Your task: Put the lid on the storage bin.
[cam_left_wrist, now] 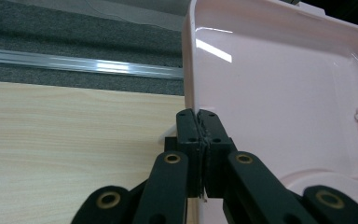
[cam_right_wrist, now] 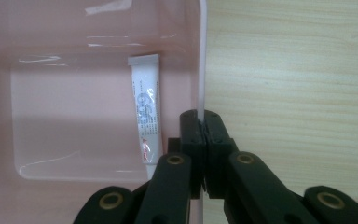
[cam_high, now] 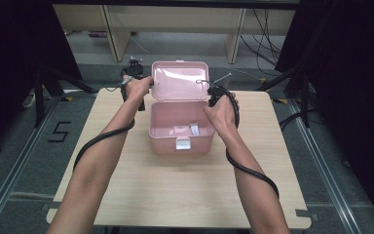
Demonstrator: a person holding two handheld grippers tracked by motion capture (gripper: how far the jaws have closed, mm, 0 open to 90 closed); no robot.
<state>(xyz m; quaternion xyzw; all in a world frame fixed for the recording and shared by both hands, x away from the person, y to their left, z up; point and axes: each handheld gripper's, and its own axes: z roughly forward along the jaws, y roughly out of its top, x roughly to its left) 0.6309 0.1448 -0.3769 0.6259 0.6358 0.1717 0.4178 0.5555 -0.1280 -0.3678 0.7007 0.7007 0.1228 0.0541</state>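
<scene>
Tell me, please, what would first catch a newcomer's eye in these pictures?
The open pink box at the middle of the wooden table, its lid standing upright. The left gripper pinches the lid's edge, the right gripper the box's side wall. A white tube lies inside.

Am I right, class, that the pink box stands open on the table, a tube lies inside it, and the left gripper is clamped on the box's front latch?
Not quite. The left gripper is clamped on the side edge of the raised lid, not on the front latch, as the left gripper view shows. The rest holds: the pink box stands open on the table with a tube inside.
</scene>
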